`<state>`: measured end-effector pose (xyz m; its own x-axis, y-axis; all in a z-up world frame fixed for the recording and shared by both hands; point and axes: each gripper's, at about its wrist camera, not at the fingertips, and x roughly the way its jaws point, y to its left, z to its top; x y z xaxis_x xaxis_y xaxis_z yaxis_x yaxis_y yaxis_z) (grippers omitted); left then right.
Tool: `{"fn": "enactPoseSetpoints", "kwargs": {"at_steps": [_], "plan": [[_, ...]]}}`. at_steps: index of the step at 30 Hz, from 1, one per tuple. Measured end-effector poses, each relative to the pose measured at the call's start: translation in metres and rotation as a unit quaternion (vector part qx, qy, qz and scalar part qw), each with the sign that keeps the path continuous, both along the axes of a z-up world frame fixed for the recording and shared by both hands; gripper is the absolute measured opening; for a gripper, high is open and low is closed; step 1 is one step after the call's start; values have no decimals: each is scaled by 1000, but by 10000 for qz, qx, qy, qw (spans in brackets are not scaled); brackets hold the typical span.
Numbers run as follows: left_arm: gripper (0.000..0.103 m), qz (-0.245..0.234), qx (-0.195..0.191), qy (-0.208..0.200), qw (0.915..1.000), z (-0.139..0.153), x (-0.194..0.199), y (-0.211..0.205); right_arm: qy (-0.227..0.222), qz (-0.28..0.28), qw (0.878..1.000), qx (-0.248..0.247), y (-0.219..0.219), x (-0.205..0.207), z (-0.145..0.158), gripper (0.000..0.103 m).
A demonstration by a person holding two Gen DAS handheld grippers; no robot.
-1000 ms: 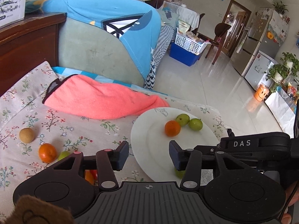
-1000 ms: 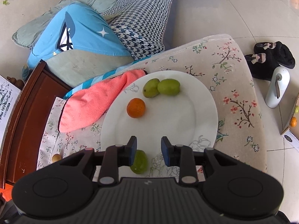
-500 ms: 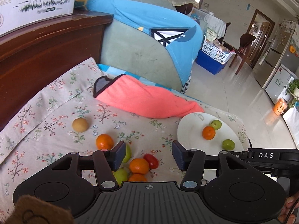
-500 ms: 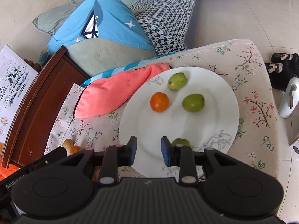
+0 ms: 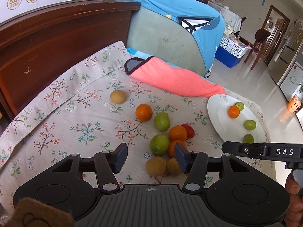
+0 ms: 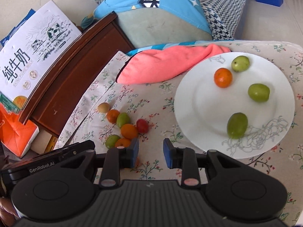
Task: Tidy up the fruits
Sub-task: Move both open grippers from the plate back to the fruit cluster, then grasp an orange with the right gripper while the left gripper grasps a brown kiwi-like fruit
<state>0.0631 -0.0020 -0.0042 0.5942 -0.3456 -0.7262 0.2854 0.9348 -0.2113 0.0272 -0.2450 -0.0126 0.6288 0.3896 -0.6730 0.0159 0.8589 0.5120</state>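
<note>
- Both pairs of jaws hold nothing: the left gripper (image 5: 150,156) stands moderately wide, its jaws having just been opening with no fruit between the pads, and the right gripper (image 6: 150,152) has a narrow gap over bare cloth.
- Beneath them, a floral cloth (image 5: 62,113) covers the surface, with a coral towel (image 5: 176,77) lying at 12 o'clock of the loose fruit.
- A white plate (image 6: 204,102) sits at 3 o'clock of the fruit pile and carries one orange (image 6: 223,77) and three green fruits (image 6: 258,92).
- Loose on the cloth lie oranges (image 5: 144,112), green ones (image 5: 161,121), a red fruit (image 5: 189,130) and tan ones (image 5: 117,96), clustered just ahead of the left jaws.
- Behind the cloth stand a dark wooden cabinet (image 5: 56,37) with a milk carton box (image 6: 34,60) on top, a cushion in blue fabric (image 5: 180,13), and a glossy tiled floor (image 5: 251,79) leading to a doorway.
- Compared with a second ago, the left view has swung from the plate to the loose pile, and the third green fruit now rests free on the plate in the right view.
</note>
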Motion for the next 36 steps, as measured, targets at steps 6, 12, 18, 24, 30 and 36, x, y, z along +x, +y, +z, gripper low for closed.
{"fn": "enactPoseSetpoints", "kwargs": {"at_steps": [6, 12, 18, 24, 30, 36], "plan": [[53, -321, 277, -59, 9991, -8, -9, 0, 1, 344, 9994, 28, 21, 2, -5, 30], [53, -610, 639, -154, 9960, -18, -13, -4, 118, 472, 9988, 15, 35, 8, -10, 30], [53, -866, 711, -132, 9936, -30, -12, -8, 245, 457, 9986, 29, 40, 11, -16, 29], [51, -935, 699, -181, 9930, -36, -8, -11, 264, 401, 9988, -63, 44, 14, -17, 27], [51, -1057, 672, -285, 9917, -38, -8, -15, 472, 325, 9983, -71, 43, 16, -24, 25], [51, -1135, 629, -354, 9909, -39, -9, -18, 545, 222, 9983, -30, 41, 18, -29, 25]]}}
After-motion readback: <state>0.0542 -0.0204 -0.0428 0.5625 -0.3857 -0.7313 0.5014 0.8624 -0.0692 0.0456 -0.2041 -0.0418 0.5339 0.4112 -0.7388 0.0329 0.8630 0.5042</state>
